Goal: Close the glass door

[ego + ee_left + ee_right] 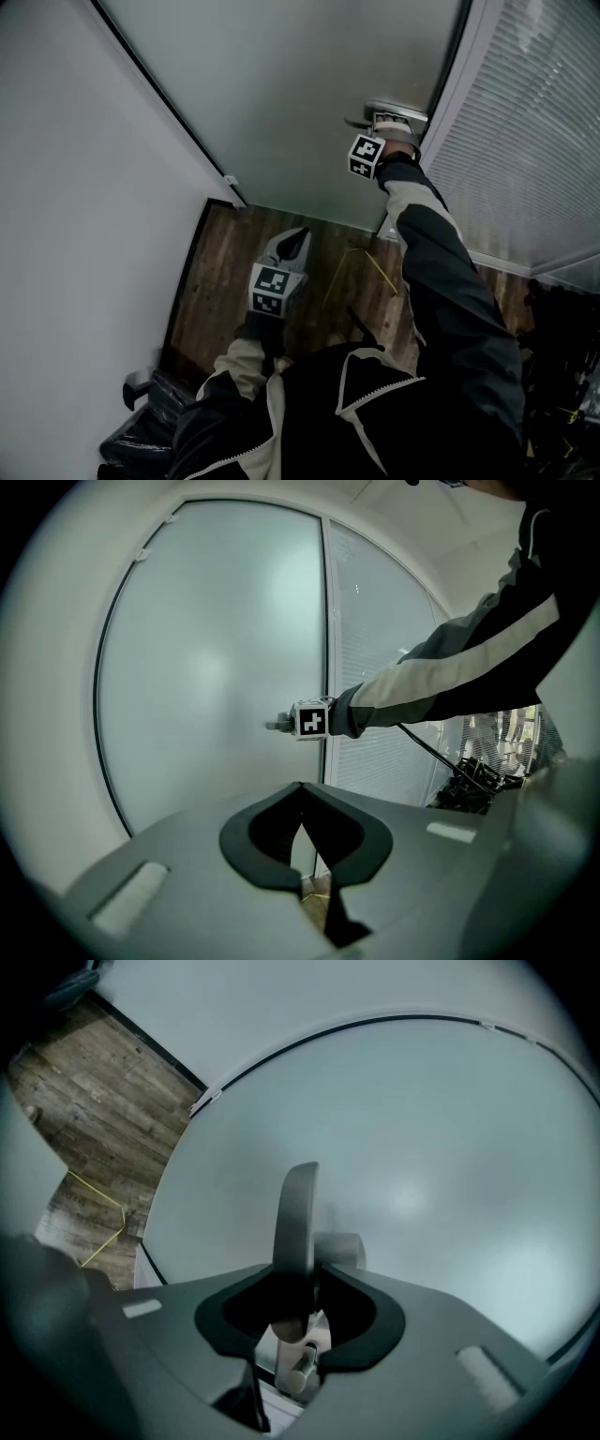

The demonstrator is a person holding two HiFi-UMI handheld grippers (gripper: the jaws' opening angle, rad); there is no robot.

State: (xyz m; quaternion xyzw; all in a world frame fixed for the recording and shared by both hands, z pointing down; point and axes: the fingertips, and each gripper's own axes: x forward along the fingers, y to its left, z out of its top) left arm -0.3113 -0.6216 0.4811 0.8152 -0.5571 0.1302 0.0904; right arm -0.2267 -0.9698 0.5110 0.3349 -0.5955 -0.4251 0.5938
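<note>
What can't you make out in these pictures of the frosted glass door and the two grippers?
Head view: the fingers of the right gripper on the silver lever handle, hidden behind its marker cube and body.
Every view: anything behind the frosted glass door; the frosting blurs it.
Head view: the black clutter at the right, too dark and cut off by the edge.

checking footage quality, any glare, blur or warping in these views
Head view: dim and flat, no glare on the glass door. Left gripper view: fisheye bows the door edge, soft bright patch on the glass. Right gripper view: same warping, door handle close up and soft, a faint bright spot on the glass.
</note>
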